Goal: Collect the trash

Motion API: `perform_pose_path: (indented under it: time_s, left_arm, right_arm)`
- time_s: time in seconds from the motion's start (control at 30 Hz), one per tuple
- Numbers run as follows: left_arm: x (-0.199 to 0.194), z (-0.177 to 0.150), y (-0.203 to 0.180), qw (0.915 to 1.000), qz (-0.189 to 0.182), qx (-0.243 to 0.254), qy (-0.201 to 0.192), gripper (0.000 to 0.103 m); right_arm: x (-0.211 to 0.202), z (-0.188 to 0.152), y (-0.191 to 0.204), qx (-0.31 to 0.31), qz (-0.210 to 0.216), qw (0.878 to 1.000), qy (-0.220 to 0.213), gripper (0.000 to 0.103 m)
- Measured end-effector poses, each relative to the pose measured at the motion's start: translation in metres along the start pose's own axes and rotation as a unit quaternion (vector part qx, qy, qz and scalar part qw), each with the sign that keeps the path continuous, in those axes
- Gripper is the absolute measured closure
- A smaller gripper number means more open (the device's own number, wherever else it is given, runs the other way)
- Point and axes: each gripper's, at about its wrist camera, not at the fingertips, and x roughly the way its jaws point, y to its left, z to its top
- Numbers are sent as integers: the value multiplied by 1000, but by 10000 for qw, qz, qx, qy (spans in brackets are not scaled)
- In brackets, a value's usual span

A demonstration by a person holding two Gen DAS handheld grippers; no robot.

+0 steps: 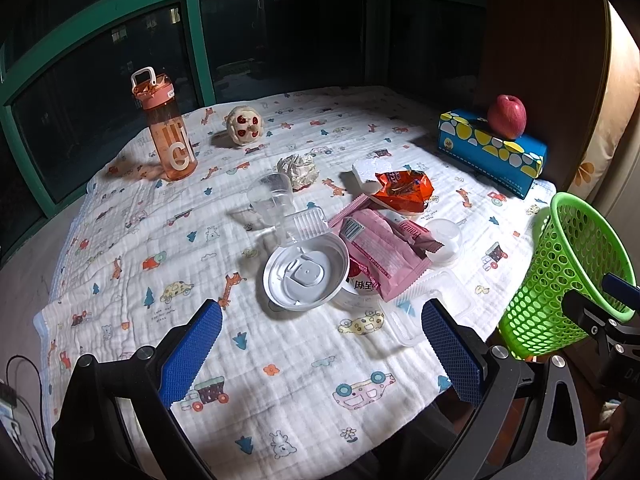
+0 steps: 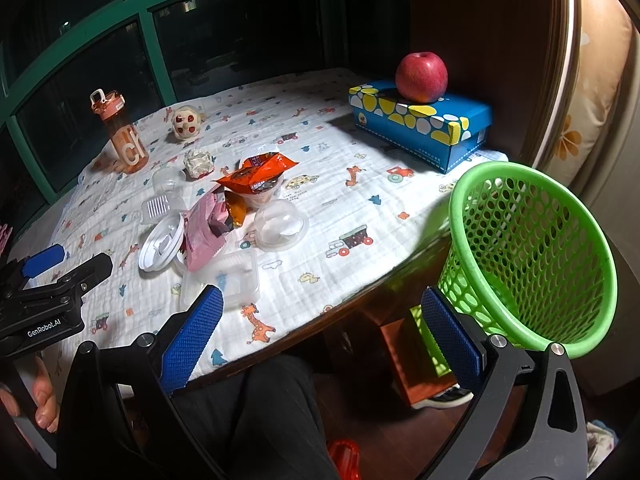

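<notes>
A heap of trash lies mid-table: a white plastic lid [image 1: 306, 276] [image 2: 162, 242], a pink wrapper [image 1: 382, 252] [image 2: 206, 236], an orange snack bag [image 1: 406, 190] [image 2: 256, 174], a crumpled paper ball [image 1: 298, 170] [image 2: 198, 162], clear cups [image 1: 272, 196] [image 2: 280, 224] and a clear tray [image 1: 424, 308] [image 2: 228, 280]. A green mesh basket [image 1: 568, 276] [image 2: 532, 256] stands off the table's right edge. My left gripper [image 1: 320, 356] is open and empty just short of the lid. My right gripper [image 2: 320, 340] is open and empty at the table's near edge, its right finger beside the basket.
An orange water bottle [image 1: 168, 128] [image 2: 122, 136] and a small spotted toy [image 1: 244, 124] [image 2: 186, 122] stand at the back left. An apple [image 1: 506, 116] [image 2: 420, 76] sits on a blue tissue box [image 1: 488, 148] [image 2: 424, 124] at the back right. A printed cloth [image 1: 280, 360] covers the table.
</notes>
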Motion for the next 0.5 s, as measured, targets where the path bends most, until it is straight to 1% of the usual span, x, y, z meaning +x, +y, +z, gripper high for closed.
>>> perform_pose_path:
  time_s: [0.5]
  left_arm:
    - [11, 0, 6, 9999, -13, -66, 130, 6]
  right_arm:
    - [6, 0, 2, -11, 4, 10000, 23, 5]
